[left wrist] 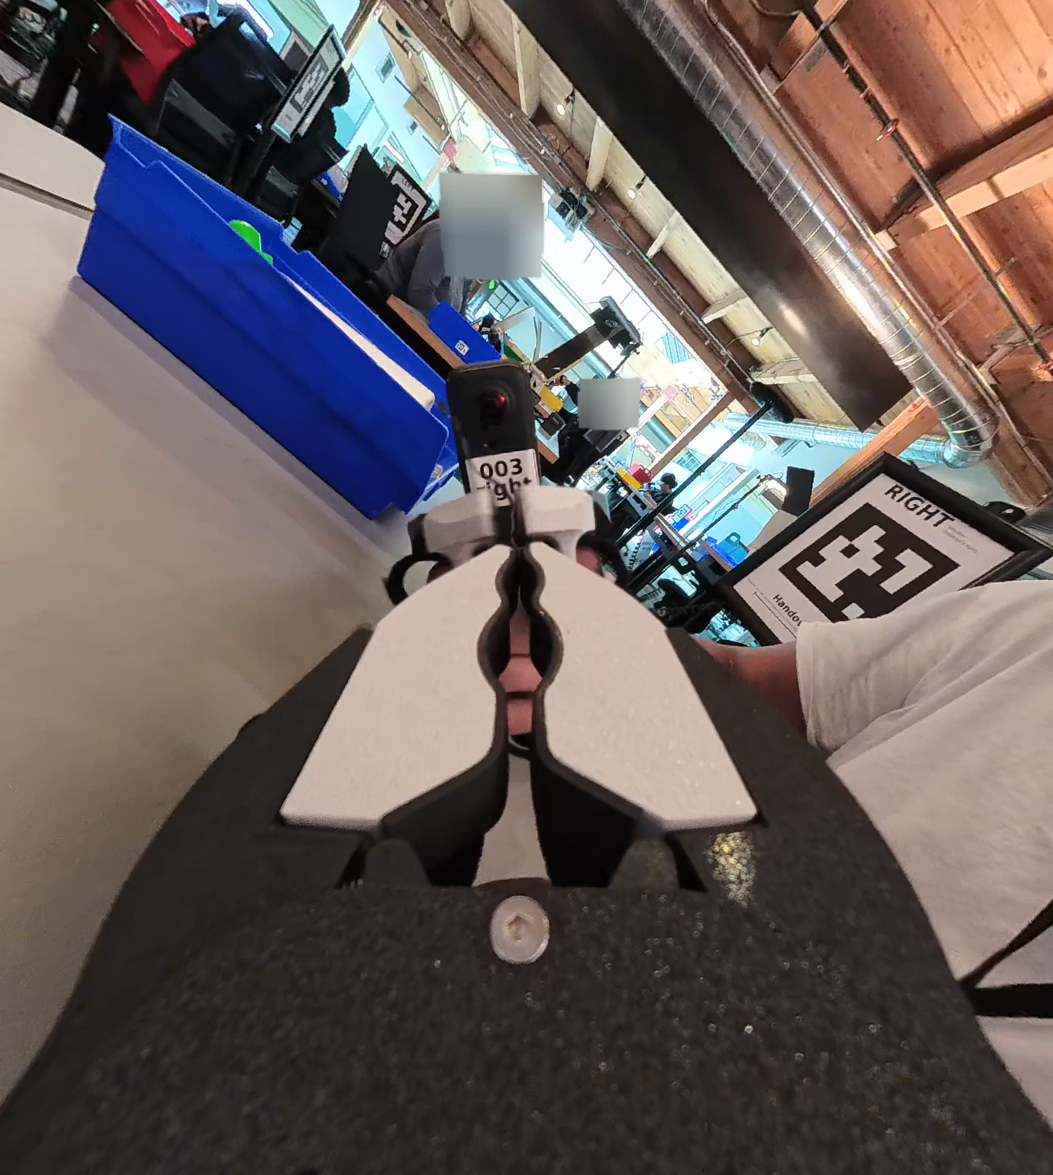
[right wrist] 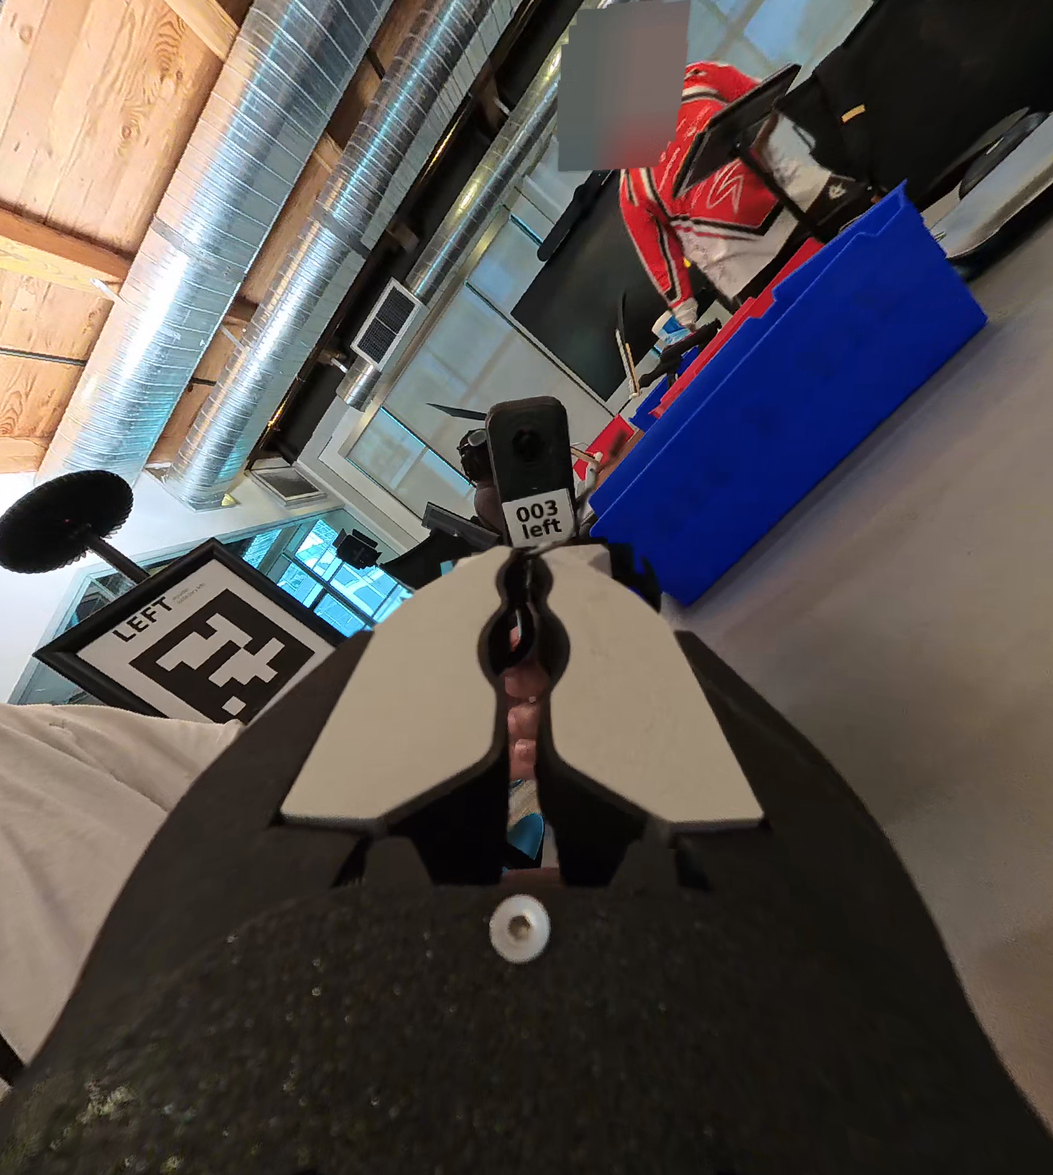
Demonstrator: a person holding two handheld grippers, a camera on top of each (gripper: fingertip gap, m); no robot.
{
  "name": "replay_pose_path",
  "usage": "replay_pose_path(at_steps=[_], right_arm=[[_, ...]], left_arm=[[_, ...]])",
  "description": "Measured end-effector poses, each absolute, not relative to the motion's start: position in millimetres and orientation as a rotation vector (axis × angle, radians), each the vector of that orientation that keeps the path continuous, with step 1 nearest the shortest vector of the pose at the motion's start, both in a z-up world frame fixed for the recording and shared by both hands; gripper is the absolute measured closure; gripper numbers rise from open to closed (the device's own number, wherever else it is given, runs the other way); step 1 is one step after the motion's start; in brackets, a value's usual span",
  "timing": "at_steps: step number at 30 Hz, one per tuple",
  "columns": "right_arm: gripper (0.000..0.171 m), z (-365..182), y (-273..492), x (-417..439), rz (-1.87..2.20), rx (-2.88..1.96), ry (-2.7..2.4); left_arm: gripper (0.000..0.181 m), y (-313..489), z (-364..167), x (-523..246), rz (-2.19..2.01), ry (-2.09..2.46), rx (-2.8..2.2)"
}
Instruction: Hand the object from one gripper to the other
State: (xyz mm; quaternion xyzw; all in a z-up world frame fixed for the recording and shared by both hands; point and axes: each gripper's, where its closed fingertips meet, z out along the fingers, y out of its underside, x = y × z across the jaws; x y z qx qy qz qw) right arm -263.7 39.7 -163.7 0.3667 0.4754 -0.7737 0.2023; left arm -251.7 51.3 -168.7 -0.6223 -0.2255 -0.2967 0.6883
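My two grippers meet tip to tip above the white table (left wrist: 66,572). My left gripper (left wrist: 514,556) is shut, and a thin dark strip runs out from between its fingertips. Straight beyond it, my right gripper (left wrist: 507,518) is shut on the same thin black object, whose black loops (left wrist: 412,572) stick out on both sides of the fingers. In the right wrist view my right gripper (right wrist: 527,559) is shut, and the thin black piece with a metallic glint (right wrist: 527,613) lies in the slot between its fingers. The left gripper's fingers are hidden there; only its camera (right wrist: 527,451) shows.
A blue bin (left wrist: 244,330) stands on the table behind the grippers, with a green thing (left wrist: 250,238) in it; it also shows in the right wrist view (right wrist: 797,407). Framed marker signs (left wrist: 874,559) (right wrist: 193,648) stand near the person's white sleeve (left wrist: 956,699). People stand farther back. The grippers are tip to tip, or close to it.
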Motion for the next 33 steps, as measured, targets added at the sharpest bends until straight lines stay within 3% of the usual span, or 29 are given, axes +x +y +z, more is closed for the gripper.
replay_pose_path(at_steps=[8, 11, 16, 19, 28, 31, 33], right_arm=[[0.17, -170.6, 42.3, -266.8, -2.138, 1.039, 1.437], [0.17, -186.6, 51.3, -274.6, -2.111, 1.104, 1.641], [0.17, -221.9, 53.1, -269.9, -1.927, 1.021, 2.297], [0.17, -226.3, 26.0, -233.9, -1.793, 0.716, 2.345], [0.17, -223.2, 0.9, -199.5, -1.71, 0.528, 2.214], [0.17, -219.8, -1.0, -197.6, -1.724, 0.524, 2.182], [0.17, -221.5, 0.6, -199.5, -1.72, 0.534, 2.19]], left_arm=[[0.181, 51.9, -175.9, -254.7, -0.595, -0.51, -1.447], [0.156, 41.2, -176.0, -268.1, -0.485, -0.519, -1.491], [0.154, 21.0, -178.3, -285.2, -0.34, -0.483, -1.596], [0.147, 28.9, -183.8, -266.2, -0.483, -0.408, -1.646], [0.152, 40.2, -184.6, -229.0, -0.736, -0.285, -1.636], [0.176, 39.0, -183.5, -223.9, -0.77, -0.256, -1.634], [0.179, 38.6, -185.3, -224.8, -0.748, -0.256, -1.648]])
